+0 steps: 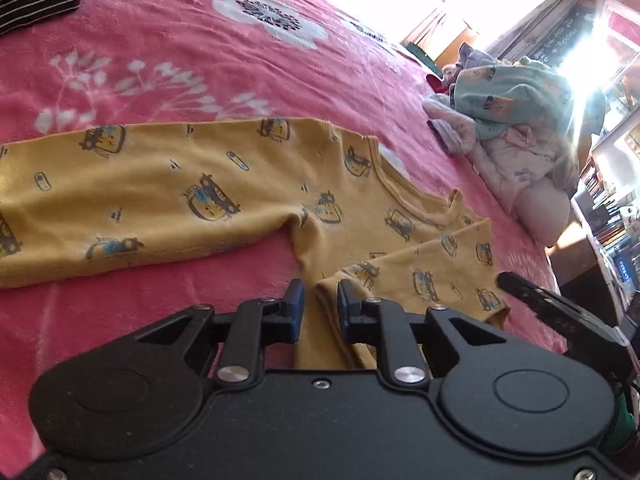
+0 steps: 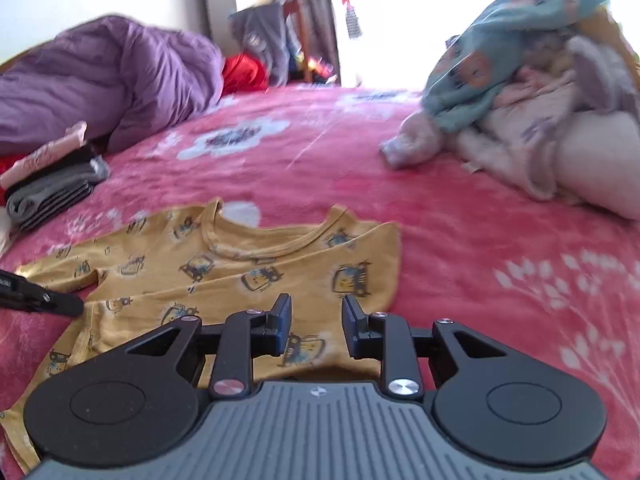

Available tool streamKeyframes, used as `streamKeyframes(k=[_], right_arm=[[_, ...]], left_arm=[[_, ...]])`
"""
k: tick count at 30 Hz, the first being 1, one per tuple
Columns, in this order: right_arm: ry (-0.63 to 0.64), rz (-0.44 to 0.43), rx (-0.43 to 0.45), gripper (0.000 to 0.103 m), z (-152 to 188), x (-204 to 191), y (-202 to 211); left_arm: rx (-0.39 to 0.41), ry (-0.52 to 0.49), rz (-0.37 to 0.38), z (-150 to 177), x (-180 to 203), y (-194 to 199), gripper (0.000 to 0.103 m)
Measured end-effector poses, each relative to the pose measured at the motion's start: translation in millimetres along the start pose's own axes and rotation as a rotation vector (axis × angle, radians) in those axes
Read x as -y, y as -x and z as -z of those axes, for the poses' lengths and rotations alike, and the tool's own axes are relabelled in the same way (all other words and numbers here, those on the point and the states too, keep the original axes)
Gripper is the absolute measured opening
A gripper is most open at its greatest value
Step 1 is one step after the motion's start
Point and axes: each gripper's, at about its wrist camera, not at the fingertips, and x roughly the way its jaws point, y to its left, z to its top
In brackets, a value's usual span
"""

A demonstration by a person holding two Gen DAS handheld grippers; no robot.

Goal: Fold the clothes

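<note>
A mustard-yellow cotton shirt (image 2: 224, 268) printed with small cartoon cars lies spread flat on the pink fleecy bed blanket (image 2: 460, 248) with white flower prints, one sleeve folded across its body. The left gripper (image 1: 319, 292) has its fingers slightly apart astride a raised fold of the shirt, not pressing it. The right gripper (image 2: 316, 308) hovers over the shirt with its fingers parted, holding nothing.
</note>
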Motion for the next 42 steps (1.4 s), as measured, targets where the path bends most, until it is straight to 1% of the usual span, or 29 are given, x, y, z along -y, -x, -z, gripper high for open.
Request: streamKeyframes(k=[2,3,5,6,7,8,9,10,11,12,13,14,15,17,18,20,22,23,24,27,29,32,34,35,36,41,42], right_arm=[[0.001,-0.012,-0.064,0.029,0,2,-16],[0.012,-0.013,-0.066,0.029,2,1,-19],[0.040,-0.013,-0.062,0.030,7,-1,-21],[0.055,-0.011,-0.058,0.030,8,-3,-19],[0.064,-0.008,-0.045,0.030,8,-5,-15],[0.075,-0.005,-0.032,0.033,8,-6,-11],[0.110,0.017,-0.047,0.039,8,-8,-13],[0.129,0.041,-0.095,0.040,10,-6,-21],[0.106,0.031,-0.100,0.040,7,-3,-21],[0.084,0.021,-0.104,0.040,5,0,-21],[0.074,0.014,-0.094,0.040,1,-1,-16],[0.068,0.004,-0.068,0.040,-1,-2,-10],[0.058,-0.011,-0.046,0.040,-2,-3,-3],[0.029,-0.038,-0.035,0.041,1,-4,9],[0.015,-0.051,-0.029,0.041,2,-4,16],[-0.041,-0.080,-0.012,0.042,11,-2,31],[-0.130,-0.119,0.004,0.045,21,5,45],[-0.173,-0.137,0.017,0.046,28,8,53],[-0.209,-0.153,0.029,0.046,36,12,61],[-0.314,-0.164,0.063,0.048,58,28,80],[-0.409,-0.175,0.071,0.049,74,43,84],[-0.543,-0.179,0.081,0.050,94,63,85],[-0.585,-0.176,0.085,0.049,103,70,82],[-0.598,-0.180,0.088,0.049,106,72,80],[-0.603,-0.182,0.092,0.049,107,72,78],[-0.540,-0.161,0.089,0.050,107,64,73],[-0.535,-0.158,0.091,0.050,108,63,73]], left_arm=[[0.042,-0.028,0.045,-1,2,5,0.015],[0.047,-0.047,0.081,-1,5,6,0.015],[0.029,-0.091,0.172,0,13,2,0.015],[0.006,-0.126,0.191,2,19,-2,0.021],[-0.030,-0.173,0.183,6,26,-10,0.025],[-0.085,-0.223,0.147,12,32,-21,0.036],[-0.138,-0.275,0.093,19,36,-32,0.037],[-0.143,-0.320,0.071,25,38,-35,0.037],[-0.135,-0.339,0.074,26,41,-31,0.038],[-0.127,-0.329,0.089,23,39,-24,0.038],[-0.104,-0.311,0.106,19,36,-14,0.039],[-0.063,-0.293,0.107,15,31,-2,0.040],[-0.007,-0.270,0.080,10,22,10,0.040],[0.097,-0.200,-0.007,0,-2,34,0.040],[0.148,-0.141,-0.064,-5,-18,46,0.040],[0.223,0.003,-0.171,-12,-56,70,0.040],[0.282,0.155,-0.272,-11,-96,94,0.040],[0.307,0.229,-0.307,-9,-114,105,0.040],[0.317,0.293,-0.310,-7,-128,111,0.040],[0.305,0.451,-0.248,4,-161,120,0.039],[0.301,0.550,-0.203,11,-180,124,0.039],[0.320,0.642,-0.139,18,-193,123,0.038],[0.332,0.698,-0.087,19,-199,123,0.038],[0.334,0.712,-0.071,18,-198,122,0.038],[0.333,0.706,-0.071,17,-195,121,0.038],[0.330,0.663,-0.075,14,-191,109,0.034],[0.329,0.657,-0.080,13,-192,106,0.032]])
